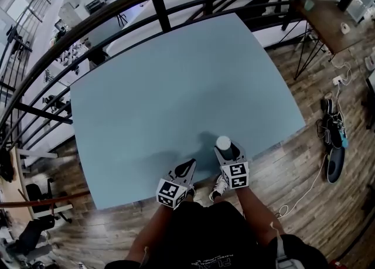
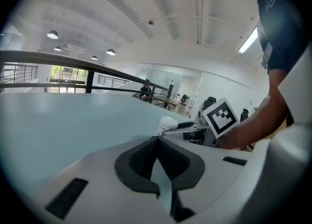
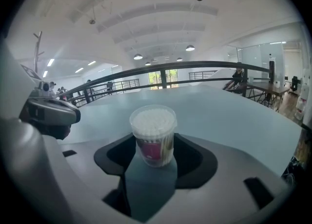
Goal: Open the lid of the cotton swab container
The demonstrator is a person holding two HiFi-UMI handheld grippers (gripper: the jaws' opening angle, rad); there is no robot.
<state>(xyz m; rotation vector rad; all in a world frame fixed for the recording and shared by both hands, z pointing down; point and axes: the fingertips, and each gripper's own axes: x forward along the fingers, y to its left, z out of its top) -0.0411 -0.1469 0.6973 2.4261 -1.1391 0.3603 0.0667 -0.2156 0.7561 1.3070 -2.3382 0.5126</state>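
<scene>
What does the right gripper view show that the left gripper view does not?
Only the right gripper view: the cotton swab container with its red label, standing between the wide-apart jaws of the right hand-held gripper. Only the left gripper view: the left hand-held gripper with shut, empty jaws, the right one's marker cube, the person's forearm. Both: the blue-grey table, the railing, and the container, though the left view catches only its white top.

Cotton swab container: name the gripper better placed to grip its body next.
Right. The clear round cotton swab container stands between the open jaws of the right gripper; the left gripper is shut, away from it.
</scene>
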